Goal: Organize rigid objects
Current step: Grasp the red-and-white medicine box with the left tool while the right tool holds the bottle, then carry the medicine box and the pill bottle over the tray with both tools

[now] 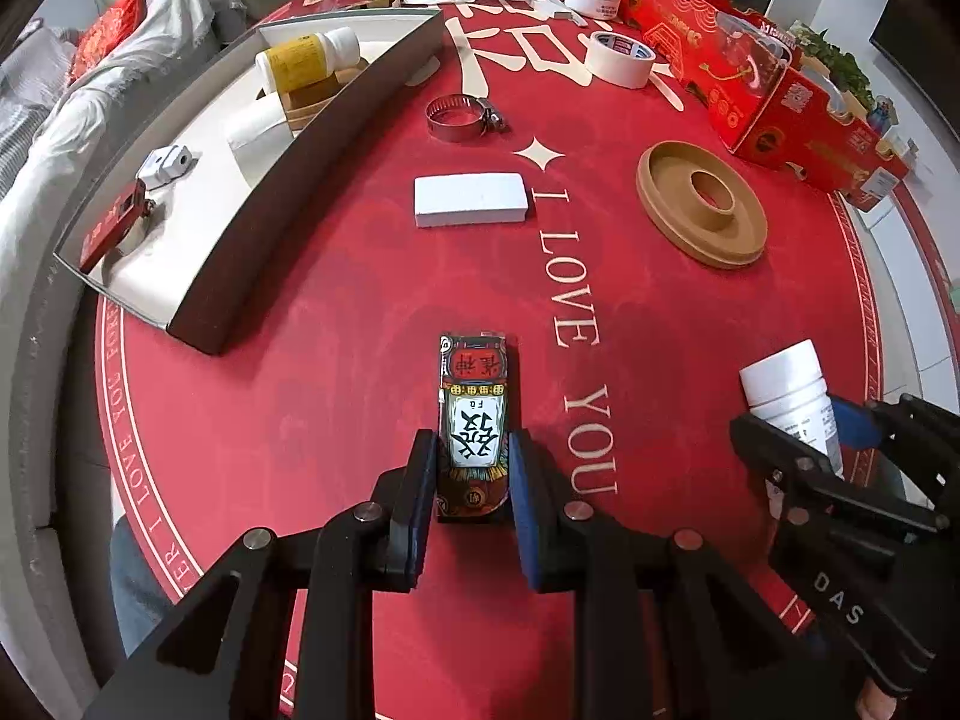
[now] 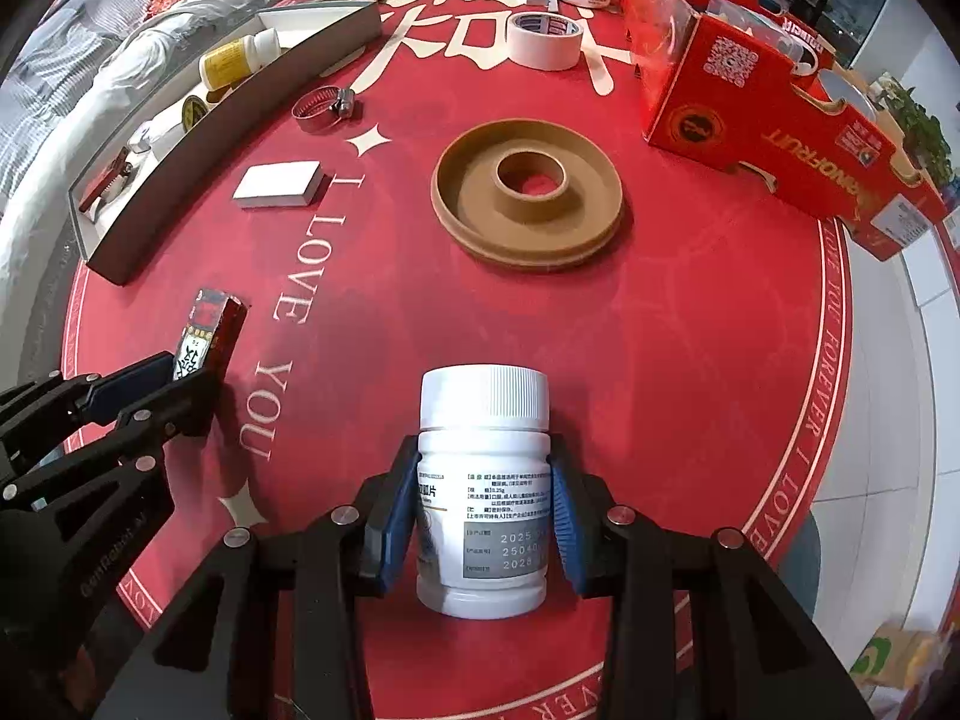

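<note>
My left gripper (image 1: 474, 444) is shut on a small printed card box (image 1: 477, 396) with a black character on a white panel. It holds the box by its near end over the red tablecloth (image 1: 336, 372). In the right wrist view the same box (image 2: 210, 324) sticks out of the left gripper (image 2: 180, 372) at the left. My right gripper (image 2: 485, 450) is shut on a white pill bottle (image 2: 485, 408) with a ribbed cap; blue pads press on both of its sides. This bottle (image 1: 786, 378) and the right gripper (image 1: 798, 426) also show at the right in the left wrist view.
A grey tray (image 1: 312, 180) at the left holds a yellow-labelled bottle (image 1: 306, 60), a white adapter (image 1: 165, 165) and other small items. On the cloth lie a white block (image 1: 471, 199), a hose clamp (image 1: 465, 116), a tan ring (image 1: 702, 213) and a tape roll (image 1: 621, 57). A red carton (image 1: 780, 90) stands at the right.
</note>
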